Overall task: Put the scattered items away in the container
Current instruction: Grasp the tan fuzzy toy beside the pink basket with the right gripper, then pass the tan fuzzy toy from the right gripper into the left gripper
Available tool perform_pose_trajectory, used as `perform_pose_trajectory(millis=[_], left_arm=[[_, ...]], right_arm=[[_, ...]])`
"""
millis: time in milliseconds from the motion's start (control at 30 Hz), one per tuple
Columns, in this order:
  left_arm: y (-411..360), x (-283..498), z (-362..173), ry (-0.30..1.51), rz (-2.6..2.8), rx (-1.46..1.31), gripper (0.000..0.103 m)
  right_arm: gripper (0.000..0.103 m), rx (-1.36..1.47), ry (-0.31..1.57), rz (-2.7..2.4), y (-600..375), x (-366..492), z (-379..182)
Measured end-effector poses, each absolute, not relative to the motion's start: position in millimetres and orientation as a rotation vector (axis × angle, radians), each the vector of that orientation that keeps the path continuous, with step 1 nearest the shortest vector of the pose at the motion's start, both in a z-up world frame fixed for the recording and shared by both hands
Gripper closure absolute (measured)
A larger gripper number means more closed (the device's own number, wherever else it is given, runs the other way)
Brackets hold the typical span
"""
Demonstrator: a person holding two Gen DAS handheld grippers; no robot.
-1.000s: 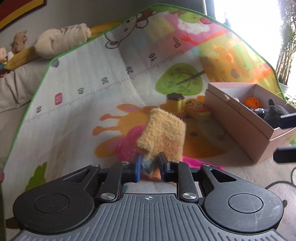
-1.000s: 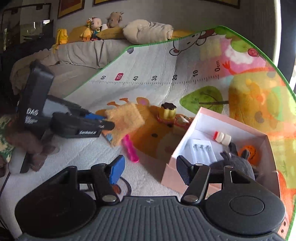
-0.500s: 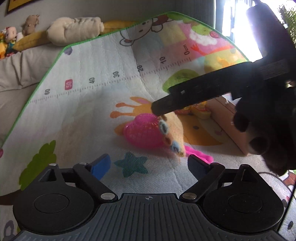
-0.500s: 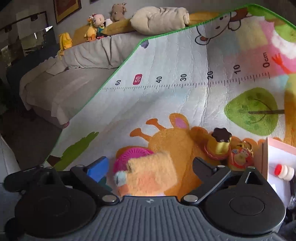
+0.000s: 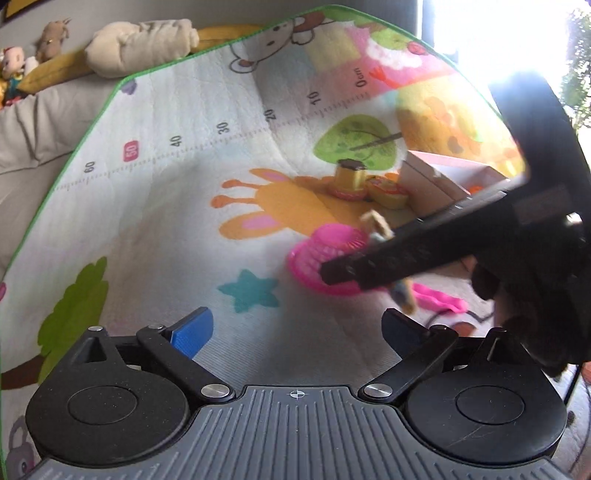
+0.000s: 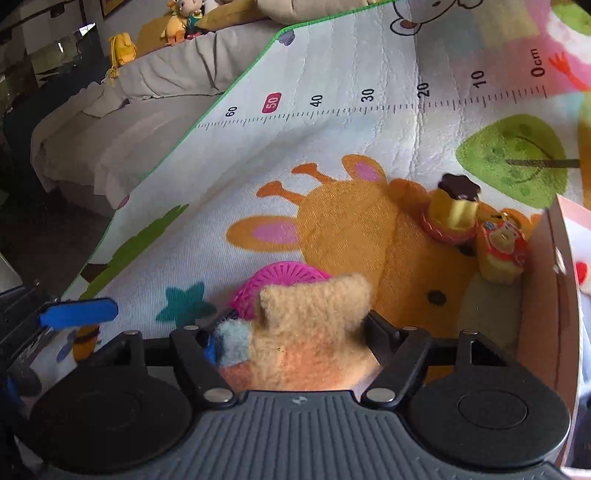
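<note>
My right gripper (image 6: 291,332) is shut on a fuzzy orange plush toy (image 6: 314,325) with a blue-grey end, held just above the play mat. In the left wrist view the right gripper's black finger crosses over a pink toy basket (image 5: 328,254), with the plush (image 5: 376,225) partly showing behind it. My left gripper (image 5: 295,328) is open and empty, low over the mat. The pink cardboard box (image 5: 439,177) stands at the right; its near wall (image 6: 546,288) shows at the right wrist view's right edge.
A yellow pudding toy (image 6: 454,210) and a small red-yellow toy (image 6: 502,247) stand on the mat beside the box. A pink toy handle (image 5: 439,299) lies near the basket (image 6: 280,280). A sofa with plush toys (image 6: 177,18) lies behind the mat.
The left gripper let go of the orange plush and drew back open. The right gripper moved in and closed on the plush.
</note>
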State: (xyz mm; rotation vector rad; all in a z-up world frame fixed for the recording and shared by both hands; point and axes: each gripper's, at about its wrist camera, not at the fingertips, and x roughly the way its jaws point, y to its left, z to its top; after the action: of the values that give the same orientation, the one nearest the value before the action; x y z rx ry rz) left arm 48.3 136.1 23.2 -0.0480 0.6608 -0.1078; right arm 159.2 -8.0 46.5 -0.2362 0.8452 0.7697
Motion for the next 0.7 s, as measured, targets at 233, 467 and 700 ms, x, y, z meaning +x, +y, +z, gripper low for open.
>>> perform_pose_trajectory(millis=[233,467,700], left_arm=[[104,29,17,0.699,-0.262,-0.013,0.001],[72,28,18,0.711,-0.315,0.046,0.001],[74,37,27,0.719,-0.218,0.036,0.001]], right_arm=[[0.019,-0.248,0.823,0.761,-90,99,49],[0.019,-0.229,0.78,0.736,-142,73,48],[0.09,-0.201,0.76,0.732,-154,72,54]])
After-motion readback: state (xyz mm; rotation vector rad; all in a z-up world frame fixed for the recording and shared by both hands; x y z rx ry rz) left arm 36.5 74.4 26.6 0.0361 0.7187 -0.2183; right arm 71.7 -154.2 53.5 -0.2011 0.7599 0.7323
